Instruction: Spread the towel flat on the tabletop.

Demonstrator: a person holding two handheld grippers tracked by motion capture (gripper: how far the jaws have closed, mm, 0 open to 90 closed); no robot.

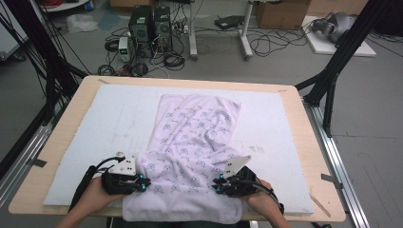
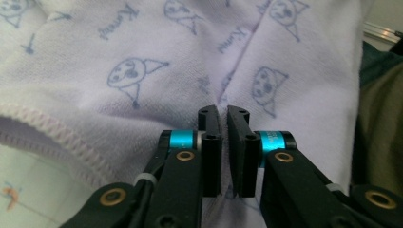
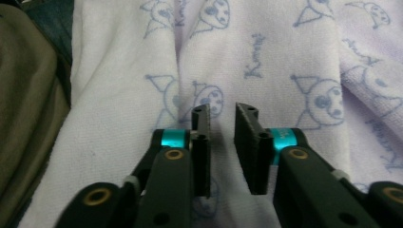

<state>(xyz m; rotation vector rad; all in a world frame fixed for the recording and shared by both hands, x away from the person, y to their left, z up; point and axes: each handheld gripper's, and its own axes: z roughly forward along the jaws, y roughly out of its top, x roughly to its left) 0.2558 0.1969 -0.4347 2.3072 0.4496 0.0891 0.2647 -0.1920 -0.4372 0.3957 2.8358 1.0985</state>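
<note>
A pale lilac towel (image 1: 195,133) printed with small cartoon faces lies rumpled along the middle of the white pad (image 1: 95,123), and its near end hangs over the table's front edge. My left gripper (image 1: 142,183) sits at the towel's near left edge. In the left gripper view its jaws (image 2: 222,114) stand almost together, pinching a thin crease of the towel (image 2: 142,57). My right gripper (image 1: 216,185) rests on the near right part of the towel. Its jaws (image 3: 221,111) stand a little apart over the flat towel (image 3: 266,52), with nothing pressed between the pads.
The pad lies on a wooden tabletop (image 1: 66,118) with black frame posts at both sides. Beyond the far edge, computer towers (image 1: 149,28) and loose cables sit on the floor. A person's dark green clothing (image 3: 28,95) is close behind the near towel edge.
</note>
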